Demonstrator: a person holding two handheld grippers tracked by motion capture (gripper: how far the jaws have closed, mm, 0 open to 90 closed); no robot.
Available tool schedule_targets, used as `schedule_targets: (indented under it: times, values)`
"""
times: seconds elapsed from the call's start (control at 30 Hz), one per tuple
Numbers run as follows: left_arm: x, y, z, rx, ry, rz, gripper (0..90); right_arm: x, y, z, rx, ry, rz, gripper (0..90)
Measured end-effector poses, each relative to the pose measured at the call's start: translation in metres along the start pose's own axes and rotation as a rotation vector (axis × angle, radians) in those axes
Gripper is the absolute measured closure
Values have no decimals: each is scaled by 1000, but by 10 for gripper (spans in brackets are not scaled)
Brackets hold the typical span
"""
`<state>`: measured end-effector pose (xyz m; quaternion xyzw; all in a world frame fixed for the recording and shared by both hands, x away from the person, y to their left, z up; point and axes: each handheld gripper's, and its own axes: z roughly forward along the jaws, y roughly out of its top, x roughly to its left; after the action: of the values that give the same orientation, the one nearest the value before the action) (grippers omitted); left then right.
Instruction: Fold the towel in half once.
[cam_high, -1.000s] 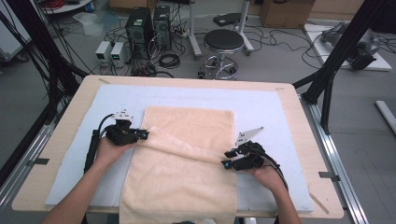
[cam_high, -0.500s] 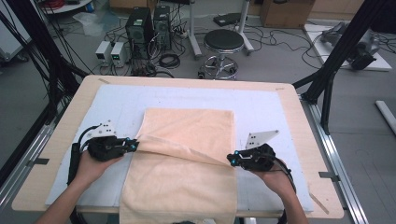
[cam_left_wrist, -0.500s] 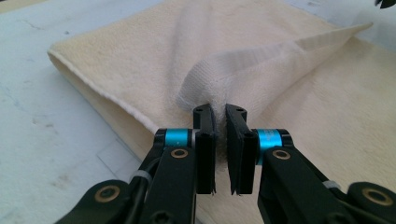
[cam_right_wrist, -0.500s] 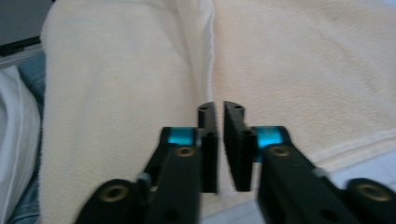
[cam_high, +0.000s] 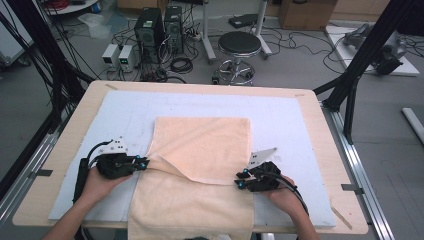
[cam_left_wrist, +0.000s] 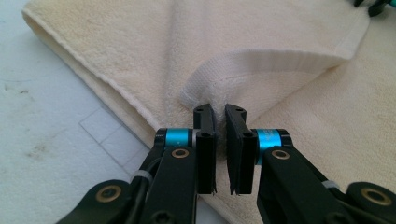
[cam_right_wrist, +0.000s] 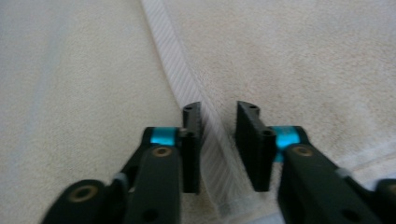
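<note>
One fold of the towel (cam_high: 200, 150) looks half made: its upper half lies flat near the table's (cam_high: 310, 115) middle, its long axis running from far edge to near edge, where it overhangs. At the towel's left edge, the left gripper (cam_high: 142, 163) pinches a raised corner. At its right edge, the right gripper (cam_high: 240, 180) straddles the hem, jaws having just parted slightly, not pressing.

Left gripper (cam_high: 144, 164) has drawn the folded edge of the cream terry towel (cam_high: 200, 150) outward to the left; right gripper (cam_high: 239, 180), jaws lately reopening, has shifted right.
</note>
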<state>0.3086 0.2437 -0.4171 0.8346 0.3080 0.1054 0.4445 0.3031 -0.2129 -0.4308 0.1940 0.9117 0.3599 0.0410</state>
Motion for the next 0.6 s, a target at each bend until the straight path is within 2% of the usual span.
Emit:
schedule_targets:
  times: [0.07, 0.13, 0.23, 0.33, 0.43, 0.5, 0.6]
  values:
    - [0, 0, 0, -3, 4, 2, 819, -1, 0, -1, 0, -8, 4, 822]
    - [0, 0, 1, 8, 6, 2, 803, -3, 0, -2, -13, -11, -3, 845]
    - [1, -1, 3, 26, 2, -12, 657, 0, 1, -5, -24, -7, -9, 851]
    - [-1, -1, 5, 33, -12, -10, 530, 4, 0, -12, -53, 16, -14, 852]
    - [-6, -1, 4, 31, -33, 17, 466, 6, 0, -20, -57, 31, -18, 852]
    - [-10, -2, 3, 40, -31, 40, 460, 6, 0, -23, -57, 40, -24, 852]
    - [-12, -5, 3, 56, -45, 76, 573, 7, 1, -24, -68, 35, -32, 852]
